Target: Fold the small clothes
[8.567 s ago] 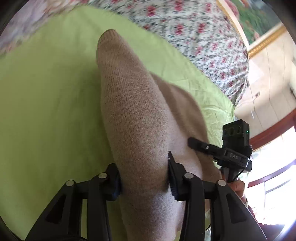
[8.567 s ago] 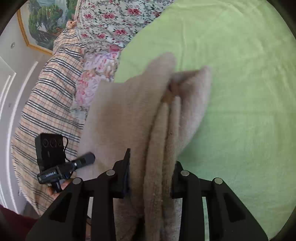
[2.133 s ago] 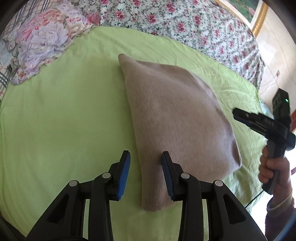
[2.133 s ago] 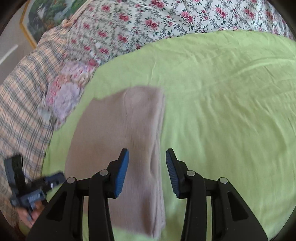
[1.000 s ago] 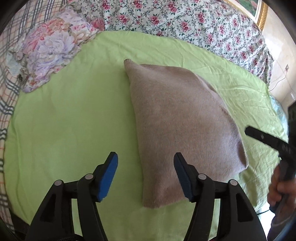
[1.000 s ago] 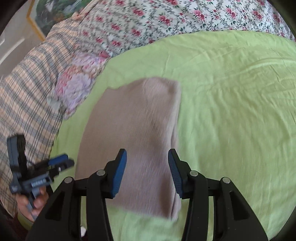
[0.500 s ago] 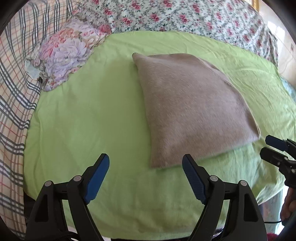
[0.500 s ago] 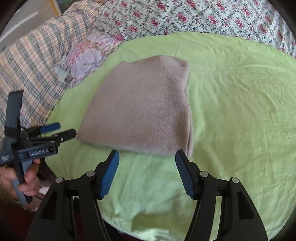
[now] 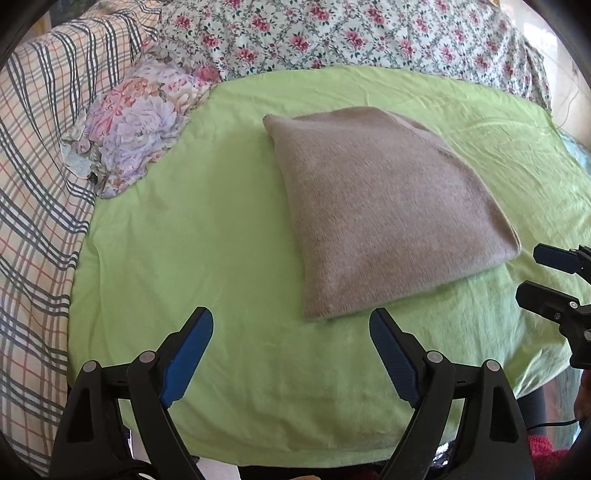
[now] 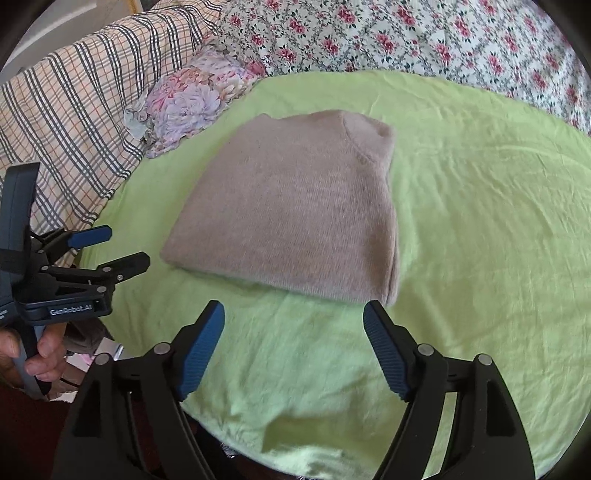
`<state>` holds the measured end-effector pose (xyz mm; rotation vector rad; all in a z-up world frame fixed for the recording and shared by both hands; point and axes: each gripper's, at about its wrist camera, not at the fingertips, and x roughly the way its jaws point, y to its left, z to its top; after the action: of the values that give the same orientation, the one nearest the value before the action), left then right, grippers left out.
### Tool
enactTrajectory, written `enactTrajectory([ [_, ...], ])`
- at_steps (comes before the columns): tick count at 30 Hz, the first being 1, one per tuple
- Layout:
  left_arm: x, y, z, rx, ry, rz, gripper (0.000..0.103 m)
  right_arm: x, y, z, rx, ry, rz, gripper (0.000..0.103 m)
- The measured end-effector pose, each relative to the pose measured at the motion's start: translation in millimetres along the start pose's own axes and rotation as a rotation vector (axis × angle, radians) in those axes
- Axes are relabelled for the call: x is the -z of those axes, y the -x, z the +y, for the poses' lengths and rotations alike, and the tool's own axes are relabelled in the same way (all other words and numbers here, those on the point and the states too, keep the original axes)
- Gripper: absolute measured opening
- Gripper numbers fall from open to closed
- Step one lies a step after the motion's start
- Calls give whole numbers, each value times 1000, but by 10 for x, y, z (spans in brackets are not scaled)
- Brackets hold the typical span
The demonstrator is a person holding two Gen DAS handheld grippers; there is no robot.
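Observation:
A beige knit sweater [image 9: 384, 218] lies folded into a flat rectangle on the green sheet [image 9: 207, 229]; it also shows in the right wrist view [image 10: 295, 218]. My left gripper [image 9: 291, 317] is open and empty, hovering near the front edge of the sheet, short of the sweater. My right gripper [image 10: 293, 312] is open and empty, just in front of the sweater's near edge. Each gripper also appears in the other's view: the right one [image 9: 543, 273] at the far right, the left one [image 10: 110, 249] at the far left.
A floral quilt [image 9: 351, 33] lies behind the green sheet [image 10: 480, 221]. A plaid blanket [image 9: 33, 177] and a flowered pillow [image 9: 136, 122] lie to the left. The sheet's front edge drops off just below the grippers.
Both grippers let go of the sweater, opened wider and drew back toward the front edge. The sweater now lies folded and still on the sheet.

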<state>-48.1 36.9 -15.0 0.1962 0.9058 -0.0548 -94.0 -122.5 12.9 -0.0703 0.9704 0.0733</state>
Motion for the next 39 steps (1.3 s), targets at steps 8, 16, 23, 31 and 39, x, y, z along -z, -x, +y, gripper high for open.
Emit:
enactTrajectory([
  [8,-222,-87,44,-30,18,-14,89,-206,-142,22,5,37,8,85],
  [16,-436,-187,70,-45,23,-14,90,-464,-243,-62,21,26,13,87],
  [23,-560,-281,87,-33,18,13,90,-601,-317,-148,19,2,36,87],
  [31,-668,-314,123,-15,43,7,90,-757,-386,-195,24,0,40,87],
  [39,-791,-386,191,4,69,-5,91,-848,-444,-337,25,-51,34,88],
])
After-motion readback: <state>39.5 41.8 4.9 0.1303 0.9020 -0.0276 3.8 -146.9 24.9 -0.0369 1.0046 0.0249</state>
